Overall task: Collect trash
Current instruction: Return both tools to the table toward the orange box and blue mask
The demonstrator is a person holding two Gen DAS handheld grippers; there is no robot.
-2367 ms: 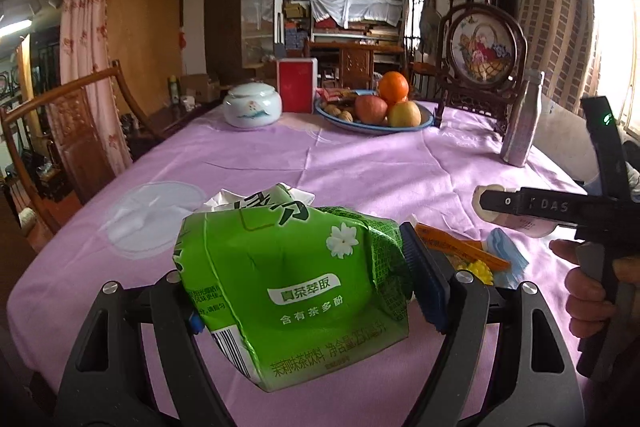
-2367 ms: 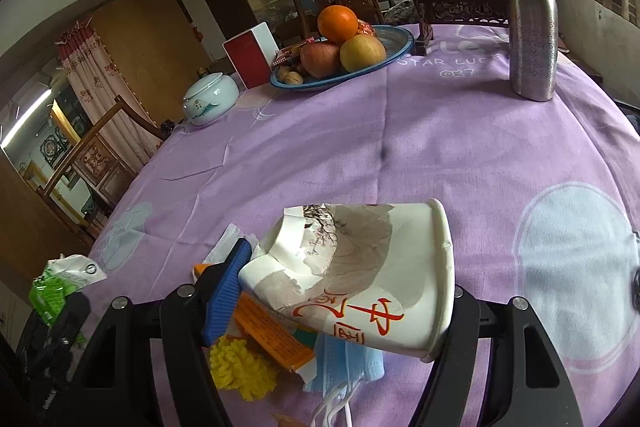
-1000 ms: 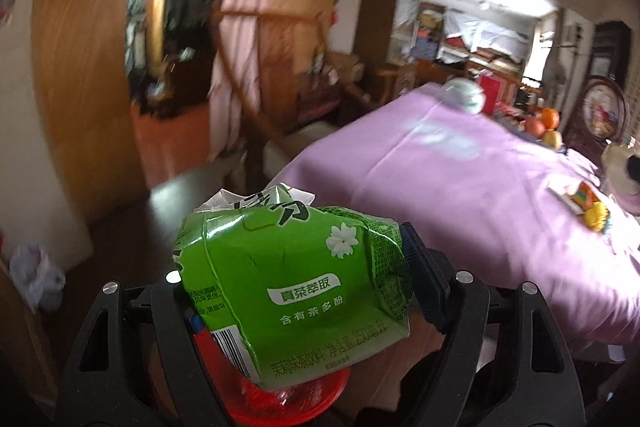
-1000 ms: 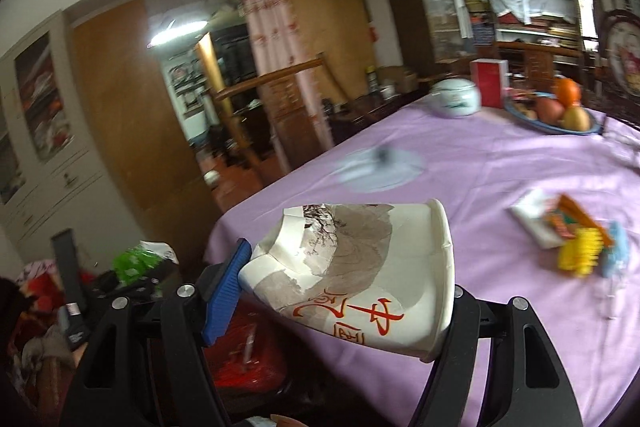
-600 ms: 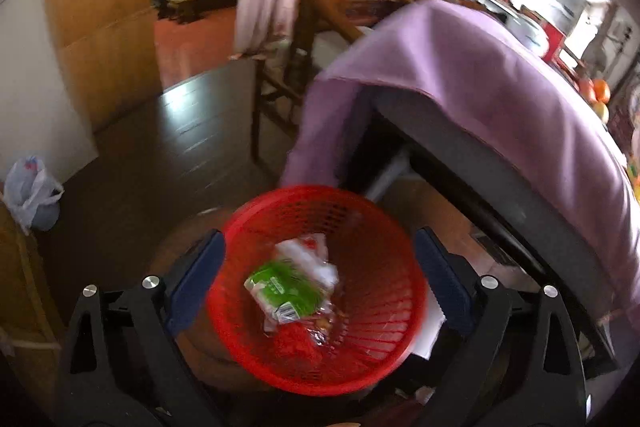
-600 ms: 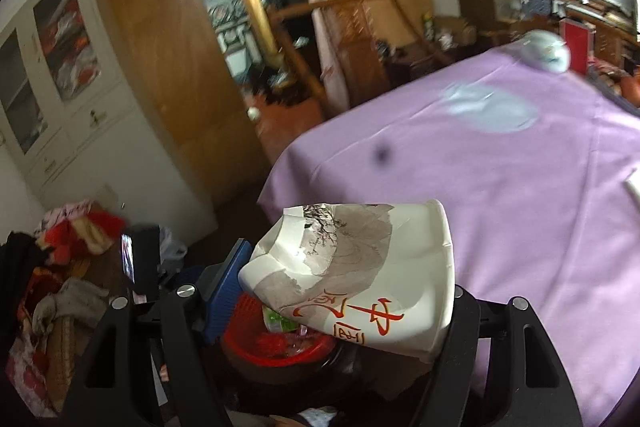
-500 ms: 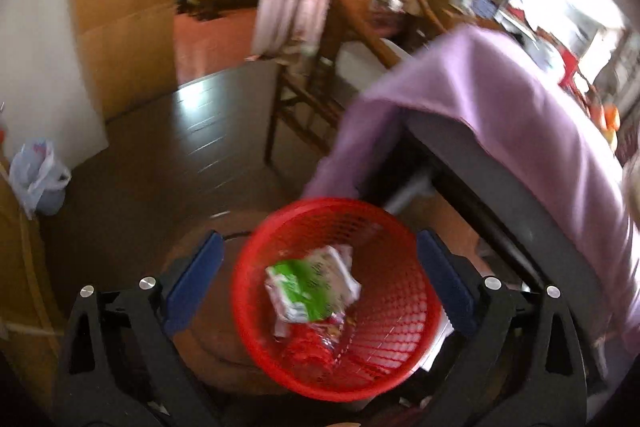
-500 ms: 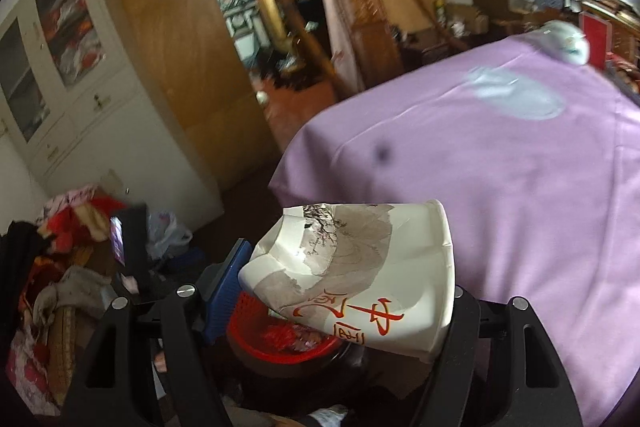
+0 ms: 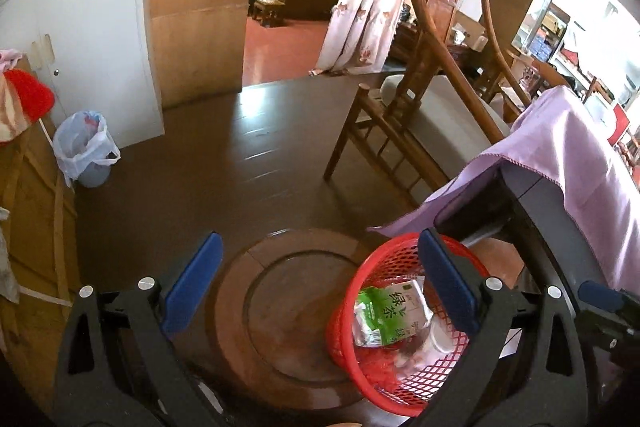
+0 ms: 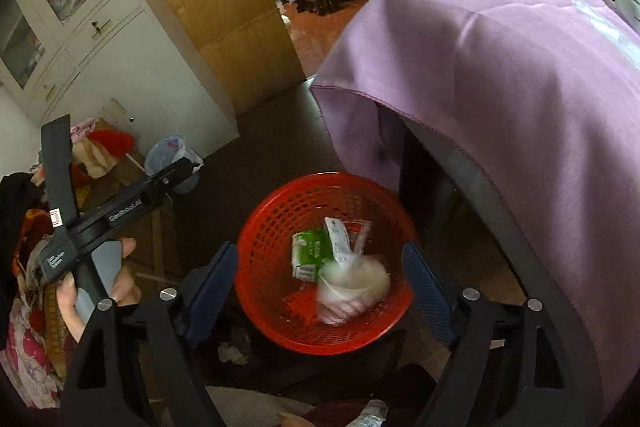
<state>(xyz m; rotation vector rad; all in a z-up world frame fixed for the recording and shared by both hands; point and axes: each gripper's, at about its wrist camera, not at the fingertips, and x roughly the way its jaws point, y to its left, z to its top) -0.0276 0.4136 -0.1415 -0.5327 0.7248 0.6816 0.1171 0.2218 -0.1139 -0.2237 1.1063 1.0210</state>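
The lilac cloth-draped table (image 10: 520, 75) overhangs the dark floor, and just beside its hanging edge stands the round red plastic mesh waste basket (image 10: 280, 227), which already holds the crumpled green tea carton (image 10: 310, 253) and, blurred in the right wrist view, the white paper cup (image 10: 354, 285) lying against it. The step in hand looks like the drop into the basket, and doing it well means keeping each claw above the rim until its load is clear. The right gripper (image 10: 320, 283) sits directly over the basket, its jaws opening with nothing pressed between the blue pads. The left gripper (image 9: 320, 285), in the person's hand (image 10: 100, 291), is spread wide and empty, off toward the basket's left. More trash probably waits on the table.
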